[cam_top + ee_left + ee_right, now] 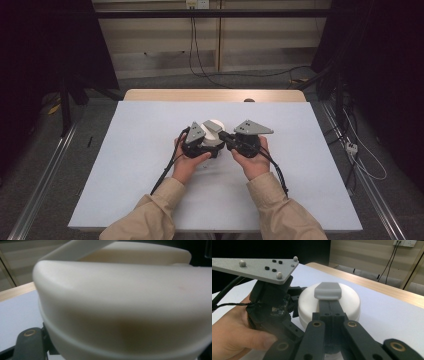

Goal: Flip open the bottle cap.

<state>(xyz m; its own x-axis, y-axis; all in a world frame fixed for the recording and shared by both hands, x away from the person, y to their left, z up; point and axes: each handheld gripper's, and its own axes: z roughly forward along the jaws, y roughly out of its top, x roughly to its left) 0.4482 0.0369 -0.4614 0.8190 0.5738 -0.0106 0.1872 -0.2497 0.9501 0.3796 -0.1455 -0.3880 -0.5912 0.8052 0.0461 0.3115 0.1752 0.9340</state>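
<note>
A white round container (pixel 212 121) stands in the middle of the white table cover (pixel 125 150), and both hands meet at it. My right gripper (pixel 327 291) is shut, its two black fingers pressed together; their grey tip lies flat on the container's lid (pixel 348 301). My left gripper (pixel 209 145) presses against the container's left side, its grey plate (pixel 254 266) above it. In the left gripper view the container (pixel 125 302) is very close and hides the jaws, with one black link (pixel 27 346) beside it.
The wooden table edge (pixel 215 95) runs along the far side. Black cables (pixel 165 172) trail from both grippers toward the person. Metal rails (pixel 45 175) and floor cables (pixel 360 150) flank the table.
</note>
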